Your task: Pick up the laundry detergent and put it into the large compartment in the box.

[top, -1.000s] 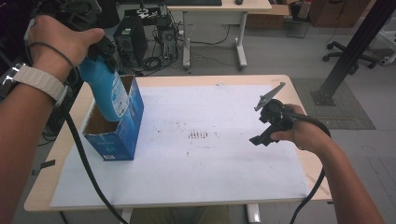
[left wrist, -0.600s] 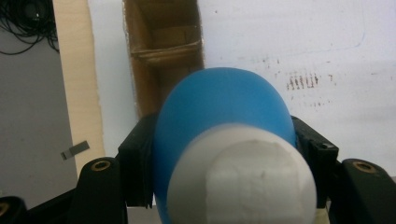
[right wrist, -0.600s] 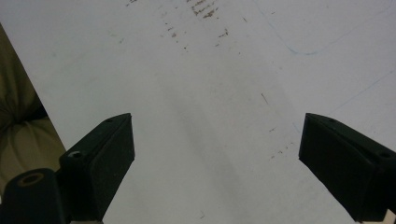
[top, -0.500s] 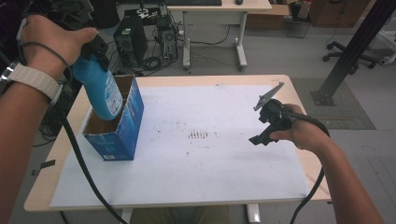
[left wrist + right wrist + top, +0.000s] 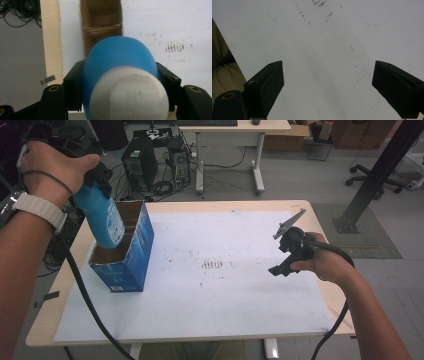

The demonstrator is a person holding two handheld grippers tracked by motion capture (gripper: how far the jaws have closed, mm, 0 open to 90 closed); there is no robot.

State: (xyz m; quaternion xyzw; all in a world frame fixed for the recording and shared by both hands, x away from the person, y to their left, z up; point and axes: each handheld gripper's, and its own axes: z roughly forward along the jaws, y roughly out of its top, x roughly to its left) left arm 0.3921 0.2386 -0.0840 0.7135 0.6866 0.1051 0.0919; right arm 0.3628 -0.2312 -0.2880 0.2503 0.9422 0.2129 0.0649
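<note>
A blue bottle (image 5: 104,222) with a white cap (image 5: 128,96) hangs base down at the opening of a blue cardboard box (image 5: 131,257) on the table's left side. My left gripper (image 5: 95,182) is shut on the bottle's upper part, and both pads press its sides in the left gripper view (image 5: 117,82). Brown dividers split the open box (image 5: 101,22) into compartments. Whether the bottle's base is inside the box or just above it, I cannot tell. My right gripper (image 5: 286,256) hovers over the white sheet at the right. Its jaws stand open with nothing between them (image 5: 328,85).
A white sheet (image 5: 215,295) with brown smudges covers most of the wooden table (image 5: 47,332). Behind the table, a computer tower (image 5: 140,165), cables and a desk stand on the floor. A black post (image 5: 372,180) rises at the right.
The left hand has shifted a little to the left with the bottle, which now hangs more upright over the box. The right hand has stayed in place.
</note>
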